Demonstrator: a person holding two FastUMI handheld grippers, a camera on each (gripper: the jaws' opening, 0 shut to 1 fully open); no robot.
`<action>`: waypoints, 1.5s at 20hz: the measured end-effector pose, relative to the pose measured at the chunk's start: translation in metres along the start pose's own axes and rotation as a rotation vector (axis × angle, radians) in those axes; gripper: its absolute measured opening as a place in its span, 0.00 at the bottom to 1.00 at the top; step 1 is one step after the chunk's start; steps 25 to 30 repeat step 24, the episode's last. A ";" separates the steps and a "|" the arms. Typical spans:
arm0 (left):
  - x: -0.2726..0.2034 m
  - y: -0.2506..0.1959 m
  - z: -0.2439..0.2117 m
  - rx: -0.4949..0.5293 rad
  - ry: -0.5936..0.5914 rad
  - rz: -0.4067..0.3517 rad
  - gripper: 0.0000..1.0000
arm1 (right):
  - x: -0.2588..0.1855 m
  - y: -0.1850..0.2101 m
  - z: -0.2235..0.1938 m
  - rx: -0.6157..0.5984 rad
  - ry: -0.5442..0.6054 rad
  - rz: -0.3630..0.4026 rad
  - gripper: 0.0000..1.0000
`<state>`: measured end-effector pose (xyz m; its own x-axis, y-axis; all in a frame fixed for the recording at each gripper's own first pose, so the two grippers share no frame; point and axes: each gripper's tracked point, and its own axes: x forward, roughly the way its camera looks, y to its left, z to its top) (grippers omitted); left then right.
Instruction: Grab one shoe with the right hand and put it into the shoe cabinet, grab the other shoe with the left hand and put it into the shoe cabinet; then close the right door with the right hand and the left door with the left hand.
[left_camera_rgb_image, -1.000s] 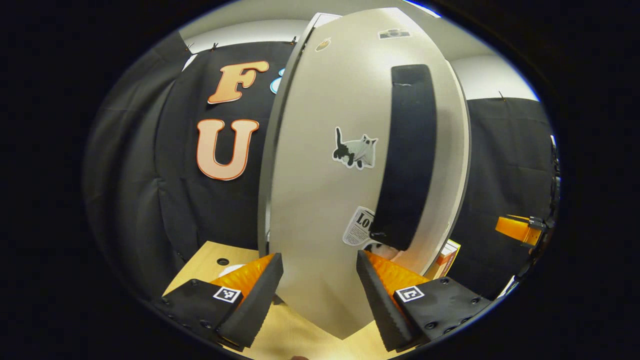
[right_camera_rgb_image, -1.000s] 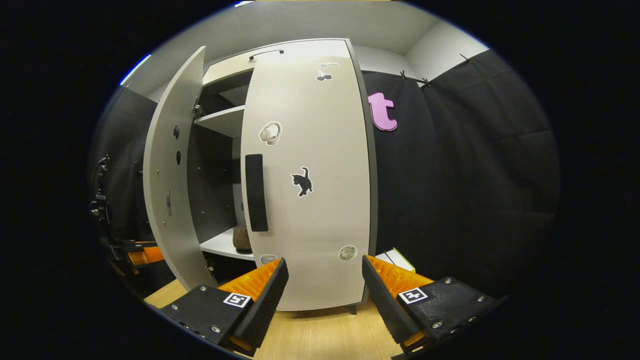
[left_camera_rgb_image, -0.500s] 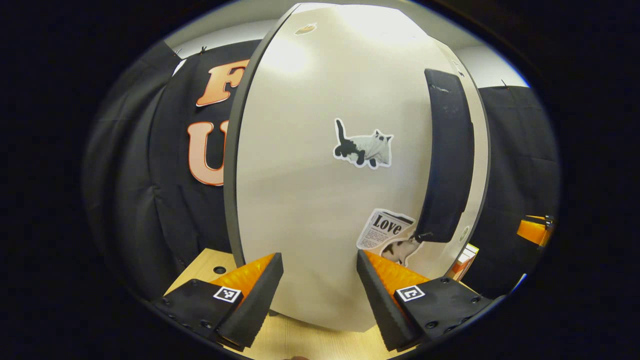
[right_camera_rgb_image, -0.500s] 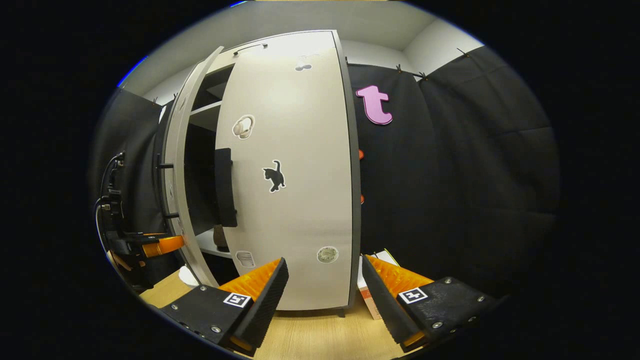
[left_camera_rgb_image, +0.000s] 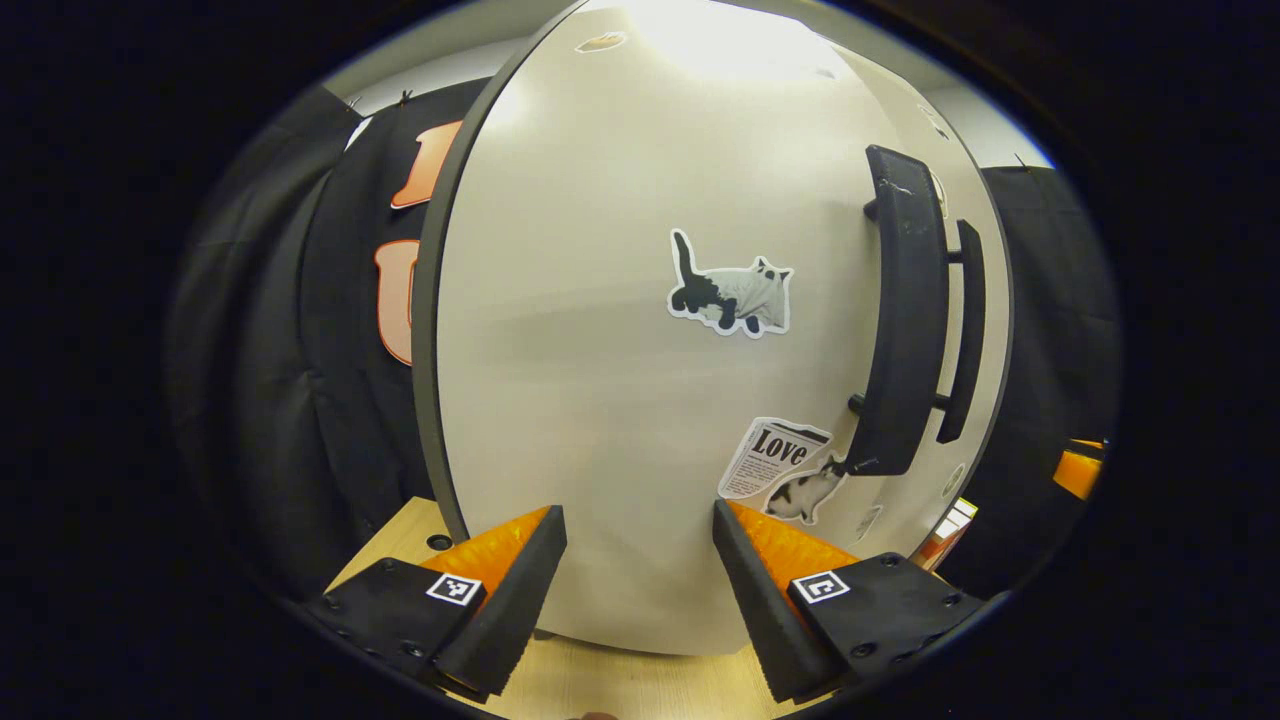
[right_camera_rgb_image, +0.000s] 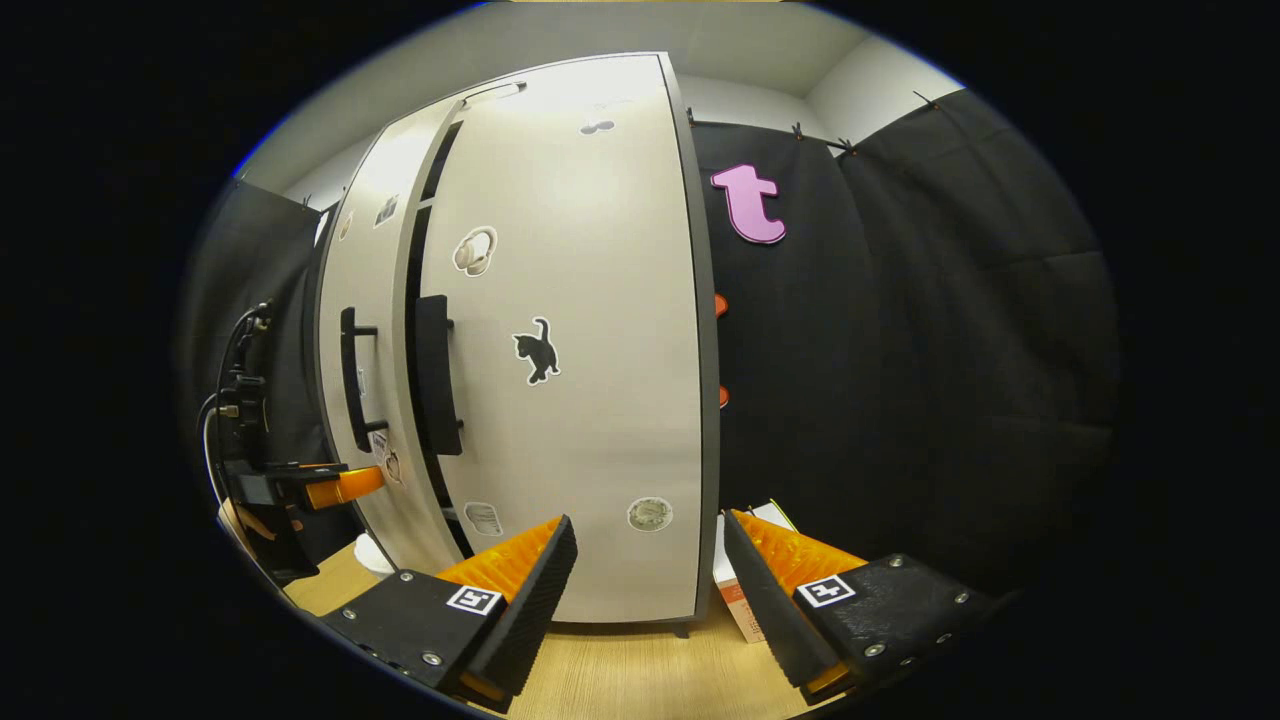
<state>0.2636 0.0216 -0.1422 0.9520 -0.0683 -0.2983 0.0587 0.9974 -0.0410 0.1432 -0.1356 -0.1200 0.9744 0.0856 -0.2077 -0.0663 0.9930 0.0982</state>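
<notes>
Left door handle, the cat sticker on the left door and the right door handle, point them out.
Left door handle (left_camera_rgb_image: 900, 320), left gripper view, mid bar.
Cat sticker (left_camera_rgb_image: 735, 297), left gripper view, its body.
Right door handle (right_camera_rgb_image: 435, 375), right gripper view, mid bar.

Both views face the shoe cabinet (left_camera_rgb_image: 620, 400) (right_camera_rgb_image: 580, 400), left probably nearer

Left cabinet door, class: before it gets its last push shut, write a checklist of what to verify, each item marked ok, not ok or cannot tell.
1. Pale left cabinet door fully shut: not ok, a dark gap remains beside the right door.
2. Pale right cabinet door shut: ok, it looks flush.
3. Left gripper open, holding nothing: ok.
4. Right gripper open, holding nothing: ok.
5. Shoes inside the cabinet: cannot tell, the doors hide the shelves.
6. Black bar handle on the left door free of the gripper: ok.
</notes>
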 end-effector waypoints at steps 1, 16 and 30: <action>-0.001 0.001 0.000 -0.010 0.017 0.006 0.97 | 0.000 -0.001 0.003 -0.005 -0.004 -0.004 0.92; -0.132 0.065 0.153 -0.040 -0.186 0.083 0.94 | -0.027 -0.003 0.118 -0.047 -0.108 0.002 0.92; -0.225 0.157 0.206 -0.006 -0.311 0.264 0.99 | -0.065 -0.007 0.175 -0.089 -0.190 -0.019 0.91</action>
